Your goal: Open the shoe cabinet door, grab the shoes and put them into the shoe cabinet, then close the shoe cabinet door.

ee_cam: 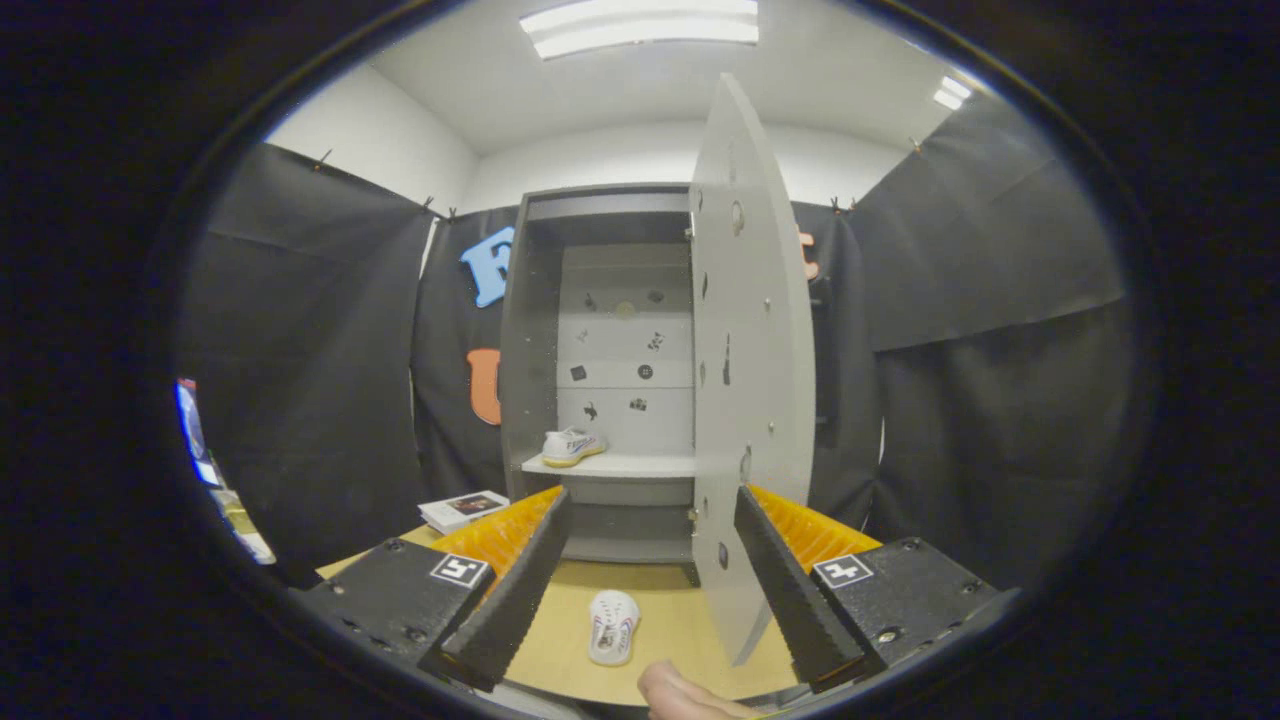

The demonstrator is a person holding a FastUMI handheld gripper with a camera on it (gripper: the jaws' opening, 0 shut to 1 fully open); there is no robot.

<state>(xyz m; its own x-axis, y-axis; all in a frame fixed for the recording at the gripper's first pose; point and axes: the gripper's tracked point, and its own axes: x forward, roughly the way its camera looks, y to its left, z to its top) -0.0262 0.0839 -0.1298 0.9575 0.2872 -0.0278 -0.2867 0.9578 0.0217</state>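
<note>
The grey shoe cabinet (530, 340) stands ahead with its door (745, 380) swung wide open toward me, edge-on at the right. One white shoe with a yellow sole (572, 446) rests on the cabinet's shelf (640, 466). A second white shoe (613, 626) lies on the wooden floor (680, 625) between my fingers, toe pointing toward the cabinet. My gripper (650, 585) is open, its fingers spread wide with nothing held. The right finger (790, 585) sits close beside the door's lower edge.
A small stack of booklets (462, 510) lies on the floor left of the cabinet. Black cloth walls close in on both sides. A person's fingertip (680, 692) shows at the near edge below the fingers.
</note>
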